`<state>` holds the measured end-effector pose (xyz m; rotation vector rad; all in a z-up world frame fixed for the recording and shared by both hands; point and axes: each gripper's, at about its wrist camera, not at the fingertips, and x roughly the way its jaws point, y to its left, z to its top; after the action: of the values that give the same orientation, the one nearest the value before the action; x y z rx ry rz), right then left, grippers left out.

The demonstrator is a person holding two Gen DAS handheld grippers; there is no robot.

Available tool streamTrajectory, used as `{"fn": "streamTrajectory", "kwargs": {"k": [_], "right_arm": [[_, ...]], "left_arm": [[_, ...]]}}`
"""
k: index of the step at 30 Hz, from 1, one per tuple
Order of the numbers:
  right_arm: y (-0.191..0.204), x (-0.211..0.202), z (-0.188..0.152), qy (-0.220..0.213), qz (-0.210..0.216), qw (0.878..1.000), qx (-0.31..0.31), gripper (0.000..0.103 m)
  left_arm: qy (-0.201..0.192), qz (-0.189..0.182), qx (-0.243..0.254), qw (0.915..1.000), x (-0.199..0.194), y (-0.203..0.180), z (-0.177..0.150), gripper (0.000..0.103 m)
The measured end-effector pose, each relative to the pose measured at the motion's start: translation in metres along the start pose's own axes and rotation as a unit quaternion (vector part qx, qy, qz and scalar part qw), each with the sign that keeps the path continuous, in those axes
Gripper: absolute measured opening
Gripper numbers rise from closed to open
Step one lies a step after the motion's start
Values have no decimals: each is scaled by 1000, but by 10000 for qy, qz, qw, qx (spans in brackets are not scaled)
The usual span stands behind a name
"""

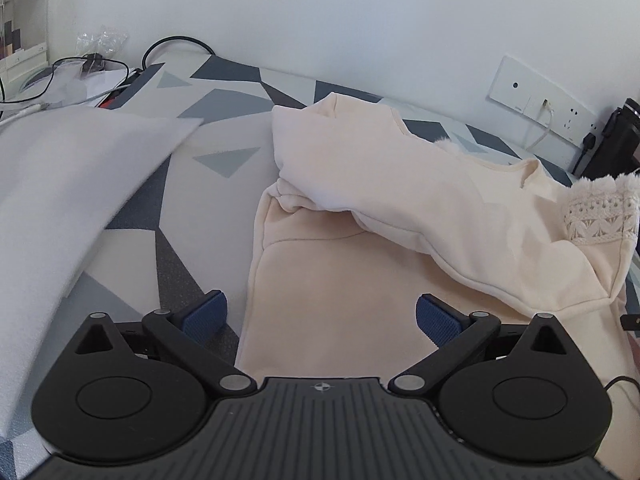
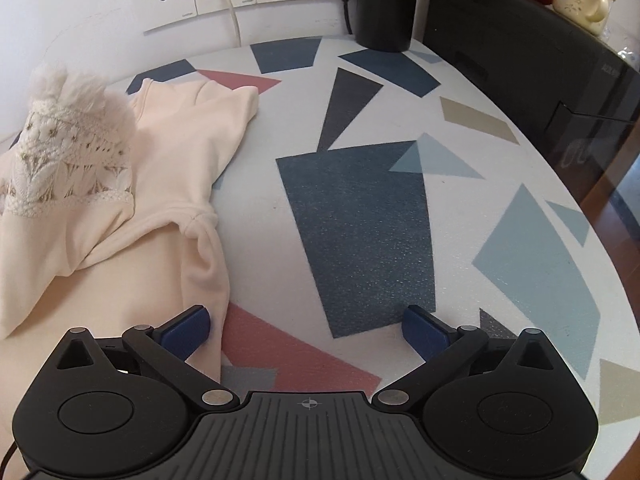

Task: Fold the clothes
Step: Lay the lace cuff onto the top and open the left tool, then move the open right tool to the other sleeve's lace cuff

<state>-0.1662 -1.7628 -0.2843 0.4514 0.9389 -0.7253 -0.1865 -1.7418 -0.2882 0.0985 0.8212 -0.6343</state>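
The cream garment [image 1: 360,208] is lying on the patterned worktop [image 2: 360,220], its lace-trimmed sleeves folded across the body, near the worktop's wall edge; the left tool [image 1: 320,316] is hanging wide open and empty over the garment's left edge; the right tool [image 2: 308,328] is gaping open and empty too, its left pad over the garment's right edge, its right pad over bare worktop.
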Motion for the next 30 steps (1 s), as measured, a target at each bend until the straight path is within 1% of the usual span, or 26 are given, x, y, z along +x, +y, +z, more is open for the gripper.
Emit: {"fn": "streamTrajectory", "kwargs": {"k": [1, 3, 4, 7, 11, 14, 20, 25, 26, 28, 30], "right_arm": [[1, 0, -1, -27, -8, 10000, -17, 102], [2, 0, -2, -75, -19, 10000, -31, 102], [2, 0, -3, -98, -22, 9999, -28, 102], [1, -1, -7, -245, -16, 9997, -30, 102], [1, -3, -14, -488, -6, 9988, -37, 102], [0, -4, -17, -603, 7, 9982, -47, 102], [1, -3, -12, -479, -15, 9988, -7, 102], [3, -3, -20, -723, -52, 9974, 22, 102], [3, -3, -20, -708, -63, 9975, 35, 102], [4, -3, -15, -544, -137, 9983, 142, 102], [6, -3, -8, -265, -269, 9988, 321, 102]], "left_arm": [[-28, 64, 104, 9999, 0, -3, -3, 103], [-31, 311, 495, 9983, 1, -15, -8, 103], [-59, 404, 598, 9974, 1, -19, -11, 103], [-139, 545, 346, 9978, -2, -23, -15, 103], [-323, 676, 325, 9967, -3, -27, -22, 103], [-339, 692, 310, 9965, -3, -27, -21, 103], [-383, 676, 289, 9966, -3, -27, -22, 103], [-426, 588, 246, 9971, -5, -24, -24, 103], [-441, 559, 227, 9972, -5, -23, -24, 103], [-471, 519, 185, 9974, -6, -22, -24, 103], [-447, 567, 242, 9971, -5, -25, -25, 103]]}}
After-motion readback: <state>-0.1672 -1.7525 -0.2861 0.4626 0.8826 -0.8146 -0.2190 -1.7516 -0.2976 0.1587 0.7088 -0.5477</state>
